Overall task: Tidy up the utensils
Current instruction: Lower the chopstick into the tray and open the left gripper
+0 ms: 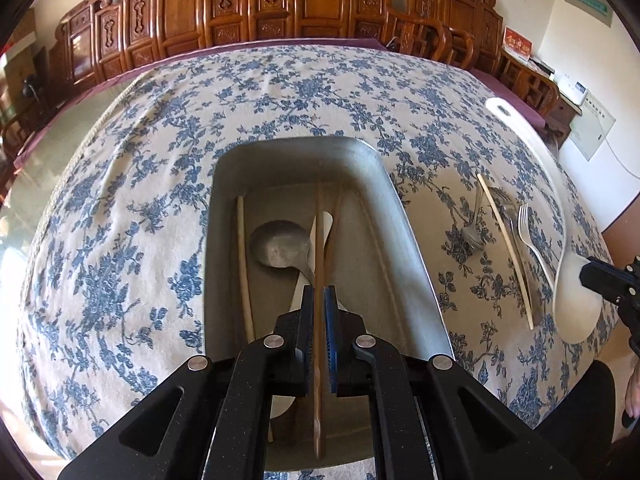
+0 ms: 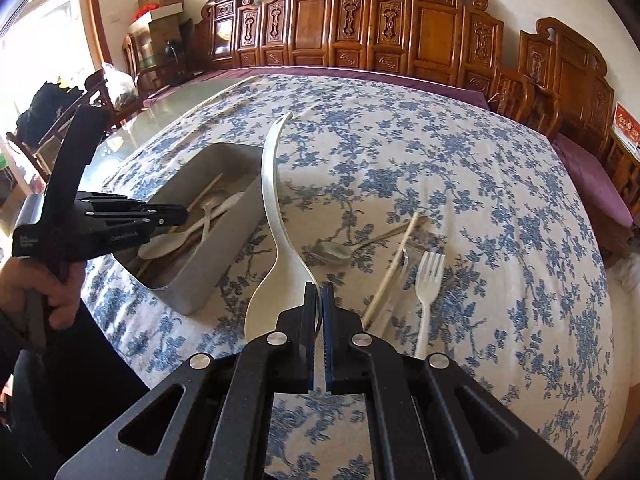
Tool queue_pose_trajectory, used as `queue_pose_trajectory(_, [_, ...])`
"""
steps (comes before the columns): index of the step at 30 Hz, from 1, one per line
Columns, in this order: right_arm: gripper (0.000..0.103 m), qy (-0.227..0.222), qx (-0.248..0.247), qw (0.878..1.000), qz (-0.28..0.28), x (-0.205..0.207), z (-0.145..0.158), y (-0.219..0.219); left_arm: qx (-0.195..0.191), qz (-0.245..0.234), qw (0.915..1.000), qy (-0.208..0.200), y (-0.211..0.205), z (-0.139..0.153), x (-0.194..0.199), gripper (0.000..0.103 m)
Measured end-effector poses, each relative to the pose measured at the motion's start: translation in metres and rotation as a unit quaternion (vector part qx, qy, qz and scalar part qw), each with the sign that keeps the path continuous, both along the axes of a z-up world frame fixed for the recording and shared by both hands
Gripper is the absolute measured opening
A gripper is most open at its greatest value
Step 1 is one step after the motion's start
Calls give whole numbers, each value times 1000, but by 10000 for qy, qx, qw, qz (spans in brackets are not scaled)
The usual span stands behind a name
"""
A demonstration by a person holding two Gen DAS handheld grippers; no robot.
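Note:
My left gripper is shut on a brown wooden chopstick and holds it over the grey metal tray. The tray holds a metal spoon, a pale chopstick and a white utensil. My right gripper is shut on the bowl edge of a large white rice paddle, whose handle points away over the tablecloth. On the cloth to the right lie a white plastic fork, a metal spoon, a metal fork and a pale chopstick.
The table has a blue floral cloth with a glass top beyond it at the left. Carved wooden chairs line the far edge. The left gripper and hand show in the right wrist view, beside the tray.

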State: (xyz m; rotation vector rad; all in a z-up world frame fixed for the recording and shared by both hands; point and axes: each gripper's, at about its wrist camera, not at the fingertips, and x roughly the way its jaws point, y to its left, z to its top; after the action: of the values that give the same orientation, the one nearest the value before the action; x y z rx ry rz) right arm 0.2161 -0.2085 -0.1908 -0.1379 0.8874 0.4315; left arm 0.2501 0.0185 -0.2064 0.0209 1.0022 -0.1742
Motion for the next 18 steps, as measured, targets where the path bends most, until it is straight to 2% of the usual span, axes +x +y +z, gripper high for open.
queue_pose_trajectory(9, [4, 63, 147, 9997, 171, 8, 2, 39, 39, 65, 9994, -340, 29, 36, -16, 7])
queue_pose_trajectory(12, [4, 78, 176, 9996, 226, 10, 2, 53, 51, 135, 9989, -456, 44, 47, -22, 12])
queue_pose_trajectory(18, [4, 114, 258, 9992, 274, 15, 6, 77, 47, 251, 9977, -628, 68, 62, -36, 12])
